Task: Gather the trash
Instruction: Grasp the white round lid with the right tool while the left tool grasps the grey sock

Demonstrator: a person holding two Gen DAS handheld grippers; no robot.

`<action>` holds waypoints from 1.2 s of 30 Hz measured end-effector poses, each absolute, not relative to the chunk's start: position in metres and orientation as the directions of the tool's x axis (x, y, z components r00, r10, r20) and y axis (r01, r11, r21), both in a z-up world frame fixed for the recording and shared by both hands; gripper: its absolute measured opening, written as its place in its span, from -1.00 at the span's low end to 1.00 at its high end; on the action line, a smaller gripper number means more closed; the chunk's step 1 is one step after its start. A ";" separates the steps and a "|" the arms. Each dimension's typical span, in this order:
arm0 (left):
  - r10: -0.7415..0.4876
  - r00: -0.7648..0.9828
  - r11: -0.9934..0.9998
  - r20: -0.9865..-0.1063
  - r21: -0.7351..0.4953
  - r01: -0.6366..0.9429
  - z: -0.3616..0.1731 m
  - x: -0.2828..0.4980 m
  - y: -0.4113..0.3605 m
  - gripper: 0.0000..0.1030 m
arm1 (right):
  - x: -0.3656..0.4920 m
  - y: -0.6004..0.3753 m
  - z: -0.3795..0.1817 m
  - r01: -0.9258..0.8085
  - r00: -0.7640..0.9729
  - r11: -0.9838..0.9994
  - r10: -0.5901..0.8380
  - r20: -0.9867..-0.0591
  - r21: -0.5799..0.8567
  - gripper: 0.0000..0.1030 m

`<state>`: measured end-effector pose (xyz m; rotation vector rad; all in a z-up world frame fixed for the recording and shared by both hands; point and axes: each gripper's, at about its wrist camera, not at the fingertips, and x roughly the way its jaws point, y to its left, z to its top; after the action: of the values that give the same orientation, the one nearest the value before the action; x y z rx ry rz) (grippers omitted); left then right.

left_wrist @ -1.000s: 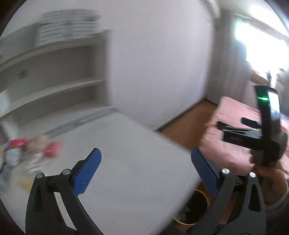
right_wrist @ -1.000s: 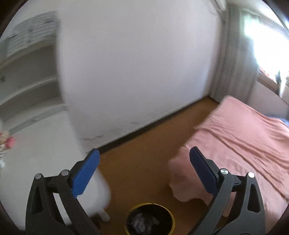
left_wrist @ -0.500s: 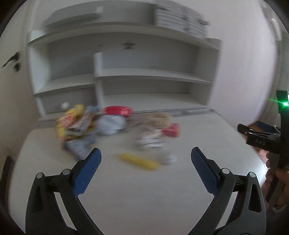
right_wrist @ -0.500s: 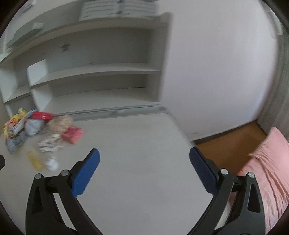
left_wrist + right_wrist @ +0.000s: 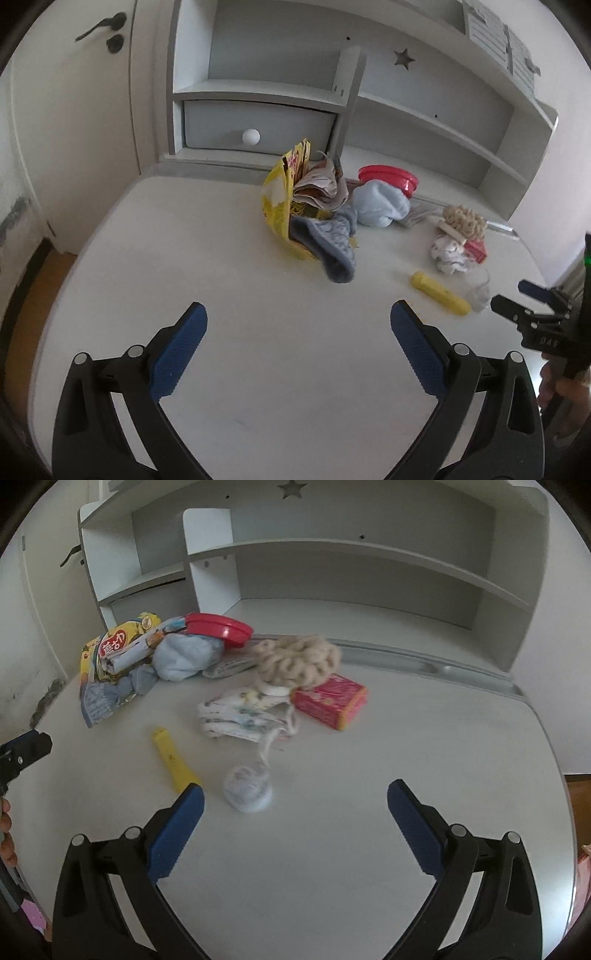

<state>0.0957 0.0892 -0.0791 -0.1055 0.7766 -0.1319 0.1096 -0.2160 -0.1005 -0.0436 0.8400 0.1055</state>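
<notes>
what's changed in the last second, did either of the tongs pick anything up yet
No pickup. Both tongs swung left, from the wall, floor and bed to the desk with the trash pile. The yellow tube and clear cup now lie just ahead of the right tongs. Both stayed open and empty, left tongs included.

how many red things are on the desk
2. A red lid lies at the back of the pile, against the blue cloth. A red box lies further right, partly under the beige scrunchie. The pile may hide more.

trash pile on desk, shelves behind
</notes>
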 end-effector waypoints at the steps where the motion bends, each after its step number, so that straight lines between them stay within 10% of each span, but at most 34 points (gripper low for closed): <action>1: -0.155 0.705 0.987 -0.692 -0.132 0.087 -0.079 0.097 0.088 0.87 | 0.112 -0.212 -0.101 -0.117 0.661 0.993 0.080 -0.746 0.003 0.86; 17: -0.194 0.704 0.965 -0.683 -0.003 0.263 -0.066 0.162 0.034 0.83 | 0.135 -0.207 -0.109 -0.166 0.609 0.986 0.093 -0.787 -0.012 0.14; 26: -0.155 0.633 0.967 -0.758 0.014 0.255 -0.096 0.181 0.044 -0.60 | 0.132 -0.205 -0.104 -0.195 0.608 0.981 0.127 -0.784 0.008 -0.39; 36: -0.202 0.672 0.965 -0.713 -0.029 0.259 -0.070 0.149 0.054 -0.78 | 0.111 -0.227 -0.091 -0.161 0.597 0.985 0.149 -0.788 0.065 -0.39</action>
<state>0.1492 0.0541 -0.0699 0.0766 0.7931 -0.2601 0.1114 -0.2265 -0.0913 -0.0136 0.9136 0.1801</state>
